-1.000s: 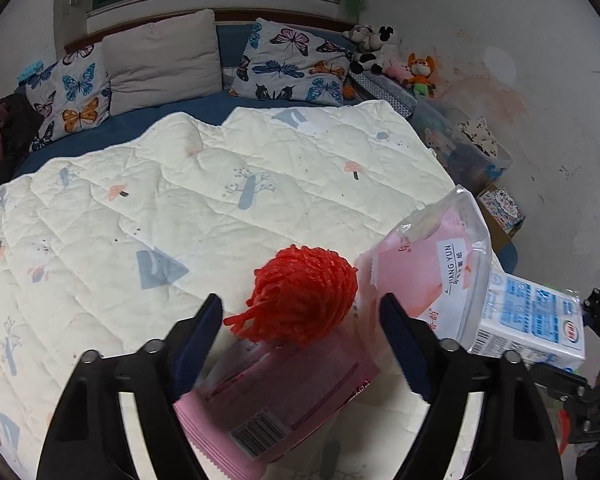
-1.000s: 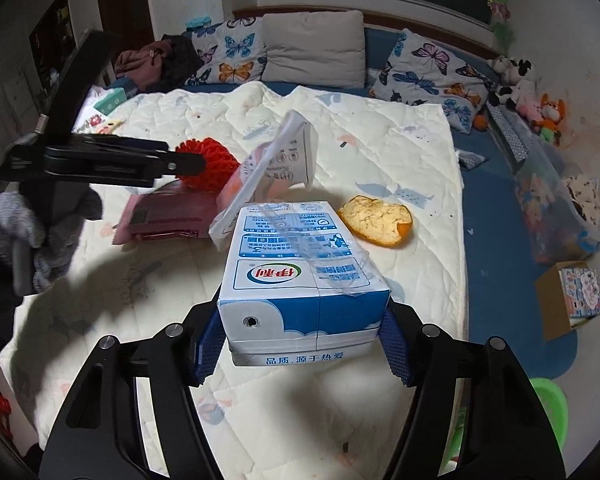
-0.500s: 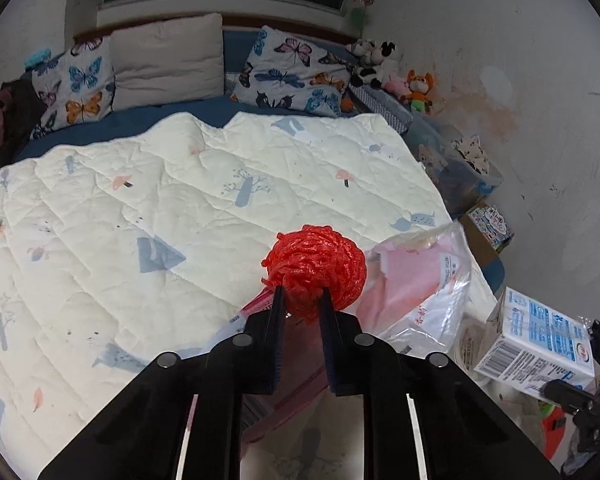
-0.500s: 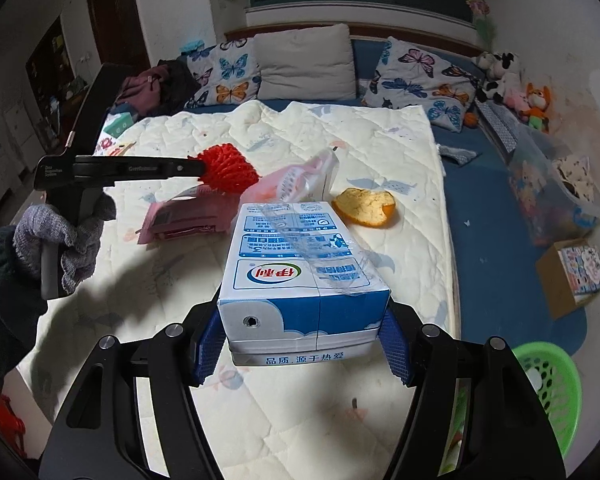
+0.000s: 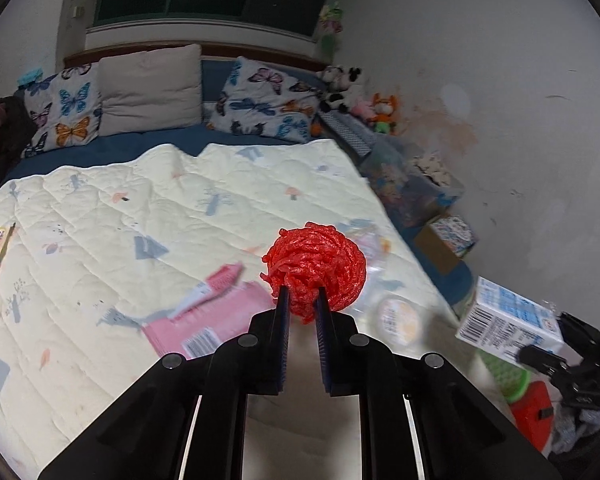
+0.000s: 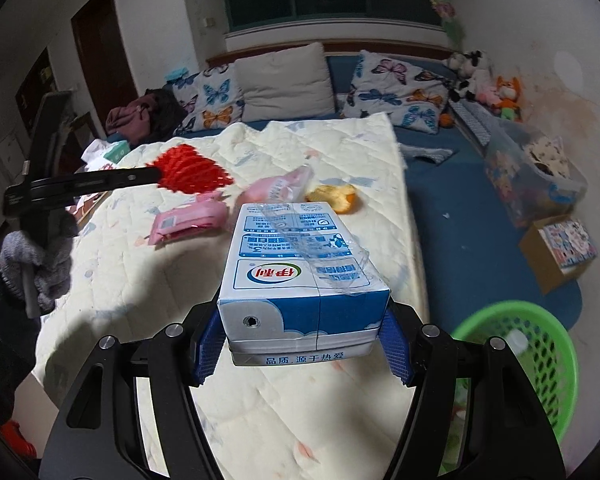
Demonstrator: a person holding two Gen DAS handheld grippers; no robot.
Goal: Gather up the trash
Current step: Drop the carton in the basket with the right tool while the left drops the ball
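Observation:
A red foam fruit net (image 5: 320,264) hangs above the quilt, and my left gripper (image 5: 302,300) is still closing on its lower end, pads pressing it. From the right wrist view the red net (image 6: 192,172) is lifted clear of the bed. My right gripper (image 6: 302,340) is shut on a blue-and-white milk carton (image 6: 300,264), held over the bed's near corner; the carton (image 5: 508,320) also shows at the right of the left wrist view. On the quilt lie a pink wrapper (image 6: 188,220), a clear plastic bag (image 6: 280,184) and an orange peel (image 6: 334,198).
A green mesh basket (image 6: 516,356) stands on the floor right of the bed, partly behind my right gripper. A cardboard box (image 6: 556,252) and a clear storage bin (image 6: 532,176) line the wall. Pillows and soft toys sit at the headboard. A person's gloved hand (image 6: 32,260) holds the left gripper.
My left gripper closed on the red net and lifted it off the quilt. Both grippers pulled back and up; the green basket came into the right wrist view.

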